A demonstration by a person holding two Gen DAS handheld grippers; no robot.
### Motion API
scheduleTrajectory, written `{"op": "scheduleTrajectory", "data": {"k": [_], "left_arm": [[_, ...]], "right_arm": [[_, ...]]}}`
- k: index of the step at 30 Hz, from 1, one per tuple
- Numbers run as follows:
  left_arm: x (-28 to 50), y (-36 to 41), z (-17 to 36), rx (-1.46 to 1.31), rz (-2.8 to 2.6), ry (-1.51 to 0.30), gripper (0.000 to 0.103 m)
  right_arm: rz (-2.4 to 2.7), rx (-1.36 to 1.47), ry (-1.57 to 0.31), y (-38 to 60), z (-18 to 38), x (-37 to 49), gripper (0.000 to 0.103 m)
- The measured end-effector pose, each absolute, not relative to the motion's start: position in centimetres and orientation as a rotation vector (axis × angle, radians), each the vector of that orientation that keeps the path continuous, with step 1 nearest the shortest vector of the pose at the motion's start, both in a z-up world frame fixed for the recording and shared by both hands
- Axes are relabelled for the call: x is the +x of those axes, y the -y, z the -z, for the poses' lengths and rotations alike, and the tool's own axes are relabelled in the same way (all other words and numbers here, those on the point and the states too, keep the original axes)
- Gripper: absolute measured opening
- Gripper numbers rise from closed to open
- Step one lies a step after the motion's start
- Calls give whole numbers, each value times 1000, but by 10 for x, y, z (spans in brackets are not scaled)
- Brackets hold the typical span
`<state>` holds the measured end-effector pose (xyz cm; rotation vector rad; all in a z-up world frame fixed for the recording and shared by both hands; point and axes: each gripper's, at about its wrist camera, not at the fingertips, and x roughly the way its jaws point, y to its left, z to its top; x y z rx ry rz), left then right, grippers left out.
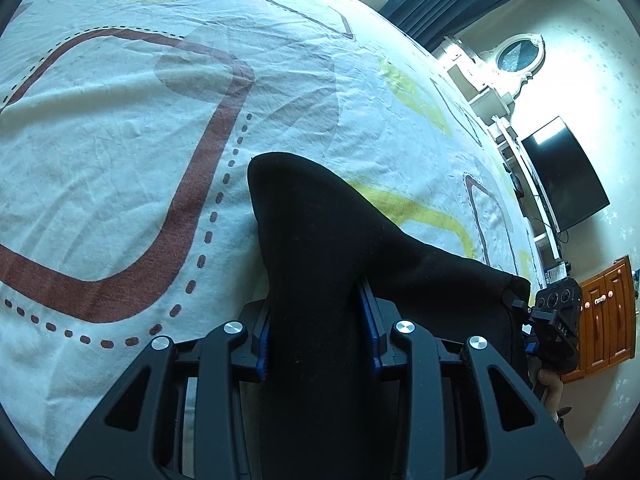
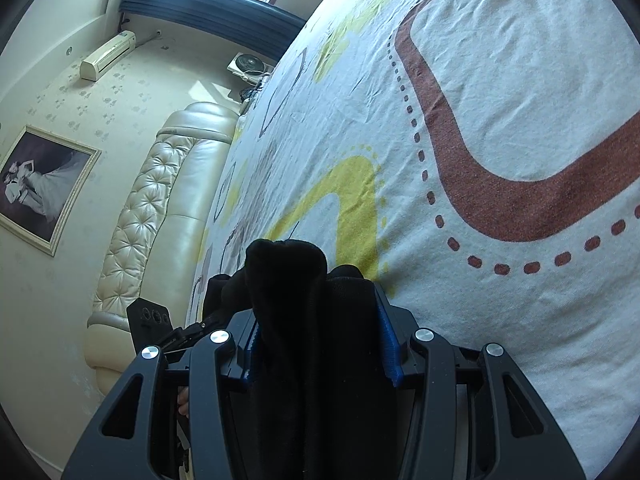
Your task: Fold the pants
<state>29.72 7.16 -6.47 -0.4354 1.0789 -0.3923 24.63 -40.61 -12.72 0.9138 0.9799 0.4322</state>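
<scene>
Because we want the soft black pants [image 1: 320, 264] lifted clear for the next fold, we hold them bunched above the bed sheet [image 1: 120, 140], left gripper [image 1: 318, 344] and right gripper [image 2: 320, 344] each partly closed, blue pads pinching thick matte fabric over wrinkled printed cotton.

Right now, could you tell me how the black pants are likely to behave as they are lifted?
Probably floppy: the black pants droop between the left tool and right tool. Likely soft and bulky, bunching between the blue pads.
</scene>
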Motion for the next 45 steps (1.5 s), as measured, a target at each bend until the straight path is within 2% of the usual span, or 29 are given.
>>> {"op": "scheduleTrajectory", "data": {"k": [8, 10, 13, 16, 21, 28, 34, 41, 43, 45], "left_arm": [[301, -73, 66, -443, 400, -1083, 36], [300, -73, 66, -442, 412, -1080, 41], [299, -75, 66, -468, 462, -1077, 55], [287, -84, 65, -520, 477, -1063, 65], [250, -110, 70, -651, 484, -1060, 66], [186, -131, 75, -765, 507, -1040, 71], [161, -117, 79, -731, 532, -1049, 74], [157, -99, 81, -704, 529, -1065, 75], [155, -94, 81, -680, 514, -1053, 74], [153, -93, 82, -678, 504, -1051, 62]], "right_arm": [[-431, 922, -971, 404, 128, 246, 47], [-430, 925, -972, 405, 128, 245, 48], [-420, 935, -977, 406, 126, 245, 51], [-409, 940, -989, 409, 122, 243, 58], [-414, 967, -995, 425, 116, 219, 69], [-457, 1096, -1029, 435, 123, 160, 71], [-481, 1078, -1060, 411, 121, 139, 79], [-455, 1034, -1073, 401, 118, 141, 77], [-432, 975, -1090, 396, 118, 142, 69], [-409, 941, -1097, 394, 119, 140, 58]]}}
